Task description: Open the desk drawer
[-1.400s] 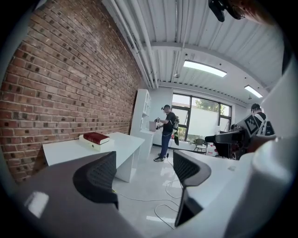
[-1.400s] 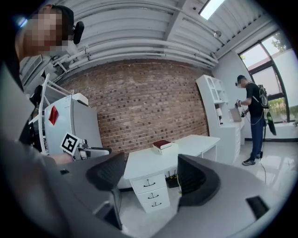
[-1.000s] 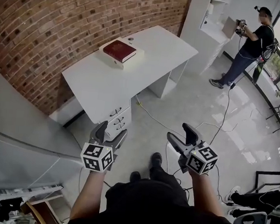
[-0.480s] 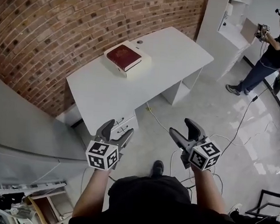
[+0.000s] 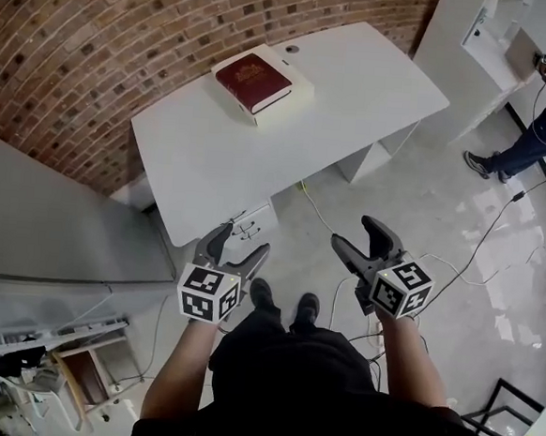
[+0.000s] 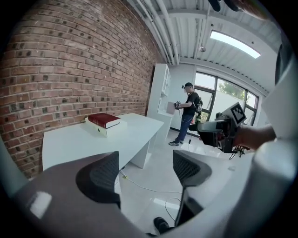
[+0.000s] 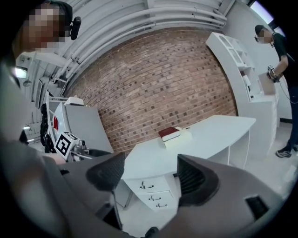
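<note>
Well, white desk [image 5: 343, 100] beside brick wall [image 5: 100, 29].

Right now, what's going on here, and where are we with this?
A person stands facing the white desk, holding the left claw and the right claw out in front of it. Both claws are open and empty, touching nothing. The drawers are shut, their handles untouched. A red book lies on the desktop.

the desk [image 5: 358, 87] has come closer, its drawers [image 5: 252, 222] now just ahead of the left tool [image 5: 242, 243]
</note>
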A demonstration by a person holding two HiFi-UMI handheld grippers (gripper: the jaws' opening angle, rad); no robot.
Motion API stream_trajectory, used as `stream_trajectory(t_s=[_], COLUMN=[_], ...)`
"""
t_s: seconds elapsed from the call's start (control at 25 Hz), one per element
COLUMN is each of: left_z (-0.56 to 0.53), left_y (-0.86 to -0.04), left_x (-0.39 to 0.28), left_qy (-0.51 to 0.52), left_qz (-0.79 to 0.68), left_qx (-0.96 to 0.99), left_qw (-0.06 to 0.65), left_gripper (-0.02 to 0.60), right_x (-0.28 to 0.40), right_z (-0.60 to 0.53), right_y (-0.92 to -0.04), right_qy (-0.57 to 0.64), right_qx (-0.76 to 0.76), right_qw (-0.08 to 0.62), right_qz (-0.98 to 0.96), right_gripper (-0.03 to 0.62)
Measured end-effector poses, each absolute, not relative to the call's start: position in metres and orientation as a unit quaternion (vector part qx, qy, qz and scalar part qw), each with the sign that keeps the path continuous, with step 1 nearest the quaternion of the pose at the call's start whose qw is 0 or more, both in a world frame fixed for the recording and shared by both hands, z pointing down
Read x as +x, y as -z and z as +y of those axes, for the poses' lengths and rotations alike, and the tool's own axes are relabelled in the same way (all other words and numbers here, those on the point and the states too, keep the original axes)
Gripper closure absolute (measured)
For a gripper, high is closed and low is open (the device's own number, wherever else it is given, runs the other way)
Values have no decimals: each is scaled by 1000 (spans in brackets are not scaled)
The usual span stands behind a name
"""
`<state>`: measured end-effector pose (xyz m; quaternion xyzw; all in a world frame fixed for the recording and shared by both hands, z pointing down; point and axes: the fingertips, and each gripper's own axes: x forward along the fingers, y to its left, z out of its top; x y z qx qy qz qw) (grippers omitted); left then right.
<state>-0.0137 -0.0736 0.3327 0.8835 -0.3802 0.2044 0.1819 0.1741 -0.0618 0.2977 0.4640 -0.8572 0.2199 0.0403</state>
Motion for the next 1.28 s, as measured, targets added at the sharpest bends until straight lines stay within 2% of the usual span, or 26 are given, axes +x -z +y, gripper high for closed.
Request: stream_trajectory(t_s=[0.32,0.76,1.28], left_z=[-89,-129,-125], left_y=[-391,-474,-622], left_x=[-21,-16,-46], left_qy=[-241,-267,-326], left_qz=[-367,-355,-357], left_qx=[872,863,829], left_qw=[218,242,281], left_gripper=[213,213,215], right_x=[120,81,38], right_z=[-85,-111,-123], right_y=[-326,-386,-515], right_qy=[-236,-256,-309], right_qx=[402,336,289], right_qw=[87,158,154], right_qz=[-880,-892,-893], right_gripper=[269,269,269])
